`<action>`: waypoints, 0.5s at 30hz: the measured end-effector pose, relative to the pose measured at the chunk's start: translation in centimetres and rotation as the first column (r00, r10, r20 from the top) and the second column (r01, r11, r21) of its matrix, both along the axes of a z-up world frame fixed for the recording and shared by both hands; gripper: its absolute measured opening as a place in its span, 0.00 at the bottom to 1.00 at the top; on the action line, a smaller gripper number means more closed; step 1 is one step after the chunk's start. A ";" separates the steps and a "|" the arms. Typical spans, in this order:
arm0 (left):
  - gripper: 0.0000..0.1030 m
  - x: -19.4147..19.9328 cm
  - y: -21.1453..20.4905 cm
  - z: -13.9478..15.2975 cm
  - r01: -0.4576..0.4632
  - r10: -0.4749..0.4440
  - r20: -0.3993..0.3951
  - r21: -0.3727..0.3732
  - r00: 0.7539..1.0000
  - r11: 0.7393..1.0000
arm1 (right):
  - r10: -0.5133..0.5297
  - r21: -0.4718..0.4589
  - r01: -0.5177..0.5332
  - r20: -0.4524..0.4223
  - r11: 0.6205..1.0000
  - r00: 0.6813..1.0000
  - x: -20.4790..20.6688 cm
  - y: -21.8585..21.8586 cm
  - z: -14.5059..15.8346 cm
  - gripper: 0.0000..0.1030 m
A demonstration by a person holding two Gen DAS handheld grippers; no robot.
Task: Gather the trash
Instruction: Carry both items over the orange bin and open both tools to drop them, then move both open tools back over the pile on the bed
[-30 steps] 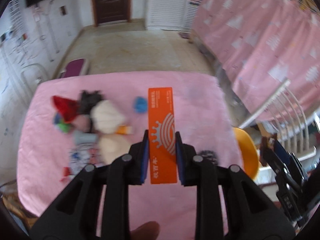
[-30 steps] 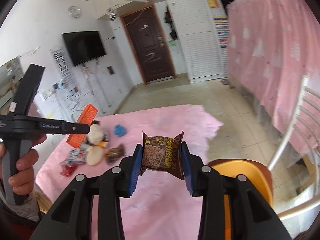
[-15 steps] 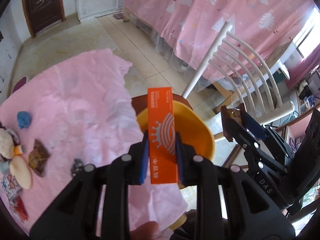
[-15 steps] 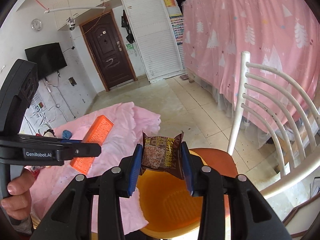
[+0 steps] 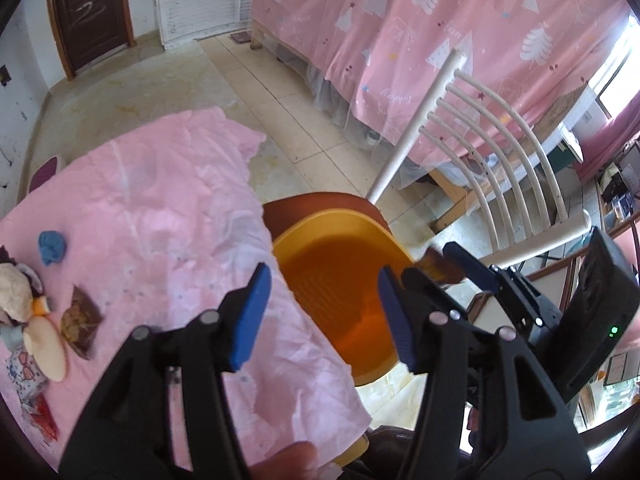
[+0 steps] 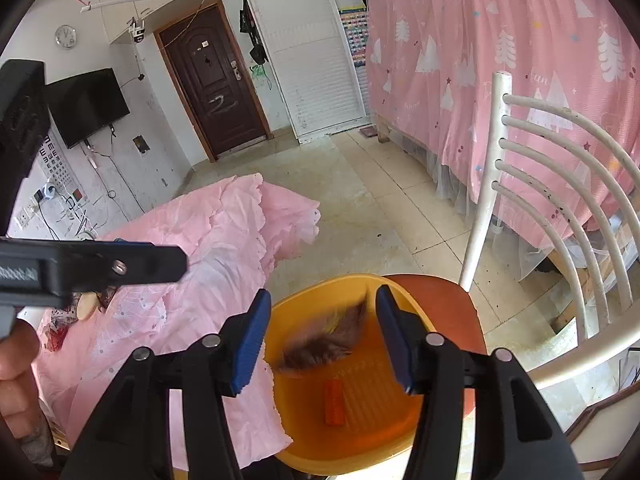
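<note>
The trash is now going into the yellow basin [image 6: 404, 432], which stands on a chair seat [image 6: 448, 300] just beside the bench with the pink cloth [image 5: 168, 208]. This is the drop step, I judge: both pieces are let go over the basin. The orange box [image 6: 334, 402] lies flat on the basin floor, and the brown snack wrapper [image 6: 324, 340] is a blur in the air between the jaws of the right hand-held gripper [image 6: 320, 336], above the basin, so it seems to be falling.

The left hand-held gripper [image 5: 322, 314] has just been opening; its blue pads stand well apart over the basin edge and nothing is between them. The right hand-held gripper has also just been opening; its pads are apart and do not press on the wrapper any more, though in the left wrist view a corner of the wrapper [image 5: 442, 268] shows between its pads.

More trash waits on the bench: another brown wrapper [image 5: 80, 322], a red wrapper [image 5: 42, 420] near the cloth edge and a printed packet [image 5: 22, 372]. Beside them lie a blue lump [image 5: 51, 246] and soft toys [image 5: 16, 300]; whether these count as trash I cannot tell. The next move, in my opinion, calls for both hands to go back over the bench, jaws kept open, and each to close on one flat wrapper without catching the loose cloth under it
</note>
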State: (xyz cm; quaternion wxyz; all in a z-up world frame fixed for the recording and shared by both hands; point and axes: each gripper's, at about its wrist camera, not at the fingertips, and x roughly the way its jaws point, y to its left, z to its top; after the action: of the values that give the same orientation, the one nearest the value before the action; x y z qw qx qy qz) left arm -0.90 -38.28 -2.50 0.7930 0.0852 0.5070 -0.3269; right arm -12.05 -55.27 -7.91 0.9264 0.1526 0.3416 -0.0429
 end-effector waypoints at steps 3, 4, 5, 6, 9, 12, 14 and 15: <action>0.52 0.2 1.6 1.1 -0.019 0.019 0.028 -0.020 0.999 1.000 | 0.001 -0.006 -0.001 -0.001 1.000 1.000 0.6 0.5 0.4 0.49; 0.52 0.4 2.3 1.5 -0.028 0.029 0.037 -0.029 0.999 0.999 | 0.006 -0.011 -0.006 0.001 1.000 1.000 0.9 1.0 0.7 0.49; 0.52 0.5 2.9 1.8 -0.037 0.039 0.045 -0.036 0.998 0.999 | 0.010 -0.015 -0.010 0.003 1.000 1.000 1.1 1.3 1.0 0.49; 0.52 0.7 3.6 2.1 -0.048 0.050 0.053 -0.039 0.997 0.998 | 0.015 -0.021 -0.015 0.006 1.000 1.000 1.4 1.8 1.2 0.49; 0.52 1.4 6.0 2.9 -0.087 0.091 0.069 -0.053 0.993 0.995 | 0.041 -0.044 -0.041 0.018 0.998 0.999 2.6 3.5 2.5 0.49; 0.52 2.1 8.6 3.7 -0.130 0.135 0.090 -0.062 0.987 0.990 | 0.070 -0.064 -0.068 0.030 0.996 0.997 3.7 5.5 3.6 0.49; 0.52 2.7 10.4 4.2 -0.162 0.169 0.104 -0.070 0.980 0.984 | 0.094 -0.082 -0.090 0.039 0.993 0.995 4.6 7.3 4.5 0.49; 0.52 2.9 11.3 4.4 -0.176 0.183 0.108 -0.073 0.977 0.982 | 0.109 -0.092 -0.105 0.042 0.990 0.993 5.1 8.3 4.8 0.49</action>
State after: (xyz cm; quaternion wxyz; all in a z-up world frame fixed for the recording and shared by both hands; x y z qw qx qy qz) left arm 2.03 -27.01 1.93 0.8493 0.0329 0.4558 -0.2643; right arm -6.97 -46.98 -3.06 0.9410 0.0935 0.3252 -0.0049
